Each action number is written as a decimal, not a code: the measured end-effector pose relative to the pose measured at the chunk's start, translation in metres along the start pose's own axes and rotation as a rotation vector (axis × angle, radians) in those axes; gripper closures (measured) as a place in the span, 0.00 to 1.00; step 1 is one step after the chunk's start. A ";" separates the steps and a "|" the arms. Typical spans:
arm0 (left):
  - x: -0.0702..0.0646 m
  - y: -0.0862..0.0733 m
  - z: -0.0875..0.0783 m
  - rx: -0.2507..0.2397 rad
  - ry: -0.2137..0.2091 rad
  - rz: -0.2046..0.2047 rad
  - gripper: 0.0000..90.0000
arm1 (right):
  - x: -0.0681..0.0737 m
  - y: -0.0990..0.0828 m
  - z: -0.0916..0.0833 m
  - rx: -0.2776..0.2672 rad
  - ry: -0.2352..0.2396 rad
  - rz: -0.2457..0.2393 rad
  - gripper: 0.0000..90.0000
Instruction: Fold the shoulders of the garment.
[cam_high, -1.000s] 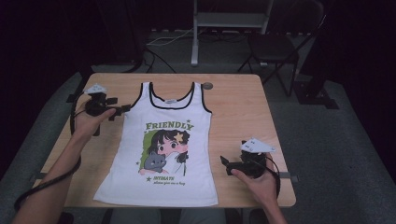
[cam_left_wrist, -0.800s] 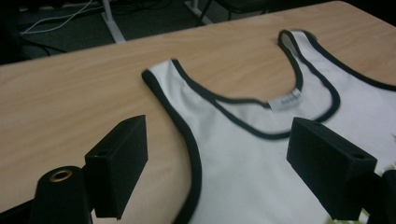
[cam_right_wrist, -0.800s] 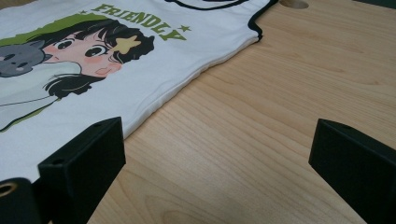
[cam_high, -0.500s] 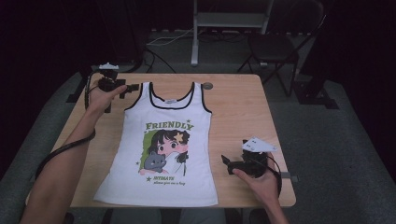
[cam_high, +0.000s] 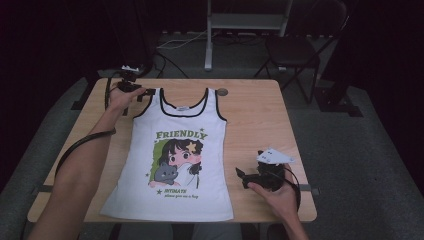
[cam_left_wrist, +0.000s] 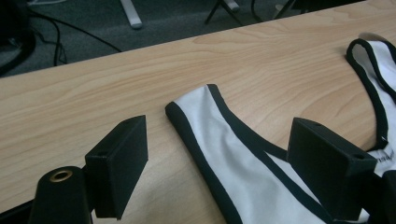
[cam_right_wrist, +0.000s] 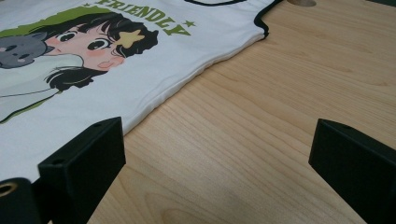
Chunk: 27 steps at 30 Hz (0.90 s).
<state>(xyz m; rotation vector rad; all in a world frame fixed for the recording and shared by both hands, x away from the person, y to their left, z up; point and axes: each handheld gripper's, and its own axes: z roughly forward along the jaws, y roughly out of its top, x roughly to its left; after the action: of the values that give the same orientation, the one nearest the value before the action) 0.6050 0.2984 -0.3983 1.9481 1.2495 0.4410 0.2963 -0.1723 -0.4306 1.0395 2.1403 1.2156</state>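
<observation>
A white tank top (cam_high: 175, 150) with black trim and a cartoon print reading FRIENDLY lies flat on the wooden table (cam_high: 250, 115). My left gripper (cam_high: 145, 92) is at the far left corner, open, its jaws on either side of the top's left shoulder strap (cam_left_wrist: 210, 135), which lies on the wood between them. My right gripper (cam_high: 241, 178) rests open near the front right, beside the top's right side hem (cam_right_wrist: 187, 88), with only bare wood between its jaws.
A small round mark or hole (cam_high: 222, 92) sits in the table near the far edge. Behind the table stand a folding chair (cam_high: 295, 50), a metal stand (cam_high: 245, 25) and cables on the floor. A cable trails along my left forearm (cam_high: 80, 145).
My left gripper has moved away from me and to the right, from the table's left side to the top's left shoulder strap. The right gripper has stayed in place.
</observation>
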 end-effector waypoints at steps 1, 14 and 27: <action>0.000 -0.001 0.002 0.005 0.005 0.004 0.22 | 0.000 0.000 0.000 0.002 -0.001 0.001 0.04; 0.003 -0.011 0.028 0.022 0.055 -0.008 0.22 | 0.000 0.000 0.001 0.003 0.005 -0.004 0.04; 0.004 -0.008 0.037 0.048 0.059 0.017 0.22 | 0.003 0.000 0.006 0.021 0.020 -0.022 0.04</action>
<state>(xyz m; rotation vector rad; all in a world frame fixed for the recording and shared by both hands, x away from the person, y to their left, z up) 0.6256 0.2885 -0.4292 2.0003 1.2923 0.4845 0.2985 -0.1665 -0.4337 1.0142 2.1780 1.2008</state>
